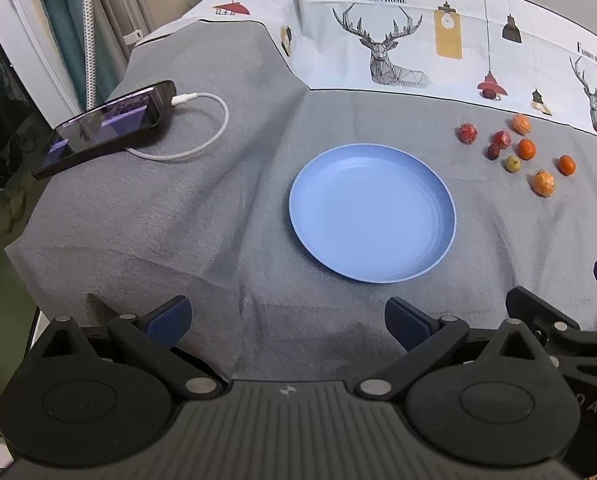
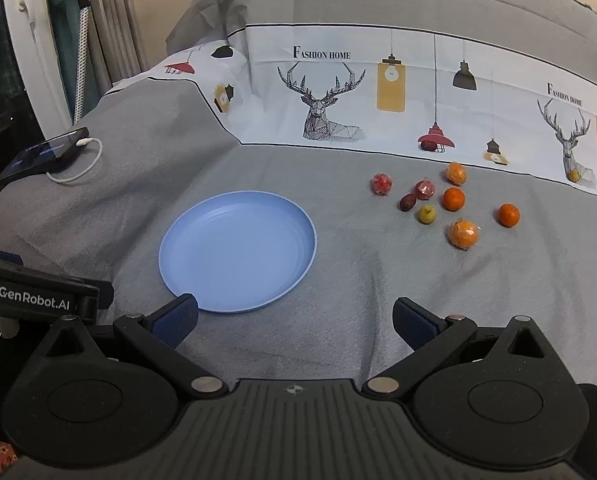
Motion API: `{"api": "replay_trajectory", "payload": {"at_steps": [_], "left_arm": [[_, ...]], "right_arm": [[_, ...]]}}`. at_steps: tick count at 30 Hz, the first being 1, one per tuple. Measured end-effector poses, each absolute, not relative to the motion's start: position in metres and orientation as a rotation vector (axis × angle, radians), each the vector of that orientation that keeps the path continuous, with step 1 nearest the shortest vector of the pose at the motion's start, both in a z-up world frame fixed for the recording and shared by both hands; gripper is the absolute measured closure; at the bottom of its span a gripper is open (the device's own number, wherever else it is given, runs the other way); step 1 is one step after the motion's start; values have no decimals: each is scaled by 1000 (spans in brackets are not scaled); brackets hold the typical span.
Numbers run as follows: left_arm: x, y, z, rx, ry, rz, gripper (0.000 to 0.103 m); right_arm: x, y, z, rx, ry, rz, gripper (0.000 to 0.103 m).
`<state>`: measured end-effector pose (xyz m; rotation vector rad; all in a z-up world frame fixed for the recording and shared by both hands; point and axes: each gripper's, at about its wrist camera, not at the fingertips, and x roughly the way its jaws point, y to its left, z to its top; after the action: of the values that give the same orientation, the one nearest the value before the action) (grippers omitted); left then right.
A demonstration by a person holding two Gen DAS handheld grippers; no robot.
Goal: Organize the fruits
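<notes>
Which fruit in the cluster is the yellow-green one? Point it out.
The small yellow-green fruit in the cluster's middle, between the dark red fruit and the wrapped orange. Every other fruit there is red or orange.

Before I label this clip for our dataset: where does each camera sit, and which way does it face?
Left wrist view: on the left tongs, looking forward over the grey cloth at the blue plate dead ahead; its own open fingers show, plus part of the right tongs at the right edge.
Right wrist view: on the right tongs, facing the same way; plate left of centre, fruits ahead-right; its open fingers and part of the left tongs show.
Shared: plate, fruits, phone, deer-print cloth.
</notes>
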<state>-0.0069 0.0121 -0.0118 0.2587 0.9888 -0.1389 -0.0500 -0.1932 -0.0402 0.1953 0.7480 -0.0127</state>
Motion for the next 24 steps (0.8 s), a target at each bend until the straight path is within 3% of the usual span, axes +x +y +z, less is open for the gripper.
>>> {"api": "replay_trajectory", "payload": {"at_steps": [24], "left_arm": [[11, -28, -19, 264, 1053, -228, 0]], "right_arm": [[-46, -269, -52, 352, 646, -261, 0]]}}
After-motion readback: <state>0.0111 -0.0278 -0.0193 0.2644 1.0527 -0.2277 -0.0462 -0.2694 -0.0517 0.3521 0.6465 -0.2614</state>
